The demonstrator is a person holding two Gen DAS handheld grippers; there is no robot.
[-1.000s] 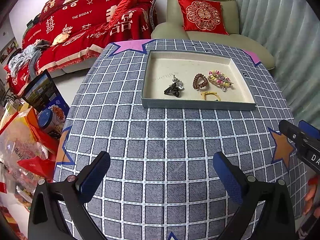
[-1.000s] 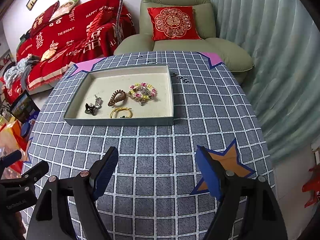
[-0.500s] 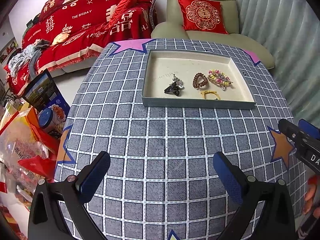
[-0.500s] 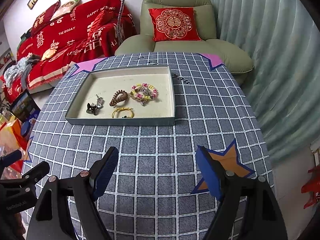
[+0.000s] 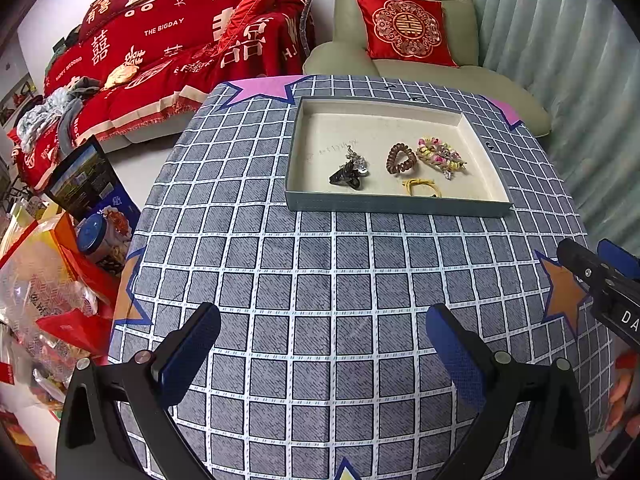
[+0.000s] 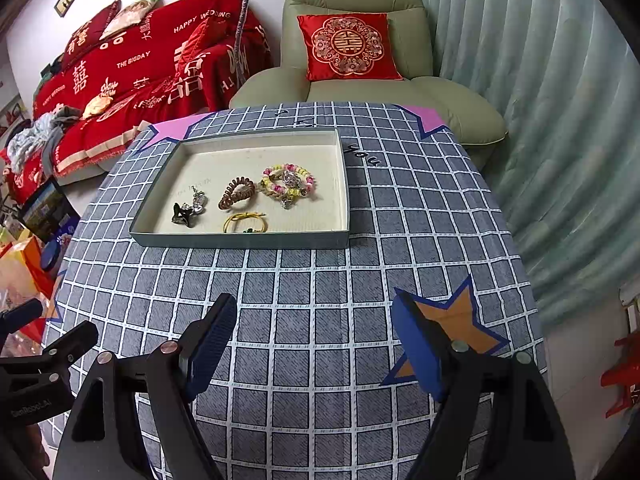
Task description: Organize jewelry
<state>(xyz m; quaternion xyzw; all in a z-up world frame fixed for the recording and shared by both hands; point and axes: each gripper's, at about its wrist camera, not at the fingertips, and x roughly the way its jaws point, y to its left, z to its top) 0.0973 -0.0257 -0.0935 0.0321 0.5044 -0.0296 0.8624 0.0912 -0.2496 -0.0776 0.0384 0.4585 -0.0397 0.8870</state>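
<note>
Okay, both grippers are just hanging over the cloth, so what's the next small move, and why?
Probably ease the right gripper forward toward the tray: both it and the left gripper are open and empty, and the beaded bracelet lies loose nearest its side.

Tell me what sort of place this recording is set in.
Most likely a home living room, dressed for a wedding: a sofa under a red "Happy Wedding" throw, a green armchair with a red cushion, and framed pictures on the wall. The jewelry tray sits on a checked tablecloth.

A grey, white-gridded cloth [image 6: 320, 300] is covering the bench. The brown coil [image 6: 237, 193] and yellow band [image 6: 245, 222] are lying in a grey tray [image 6: 240, 241].
</note>
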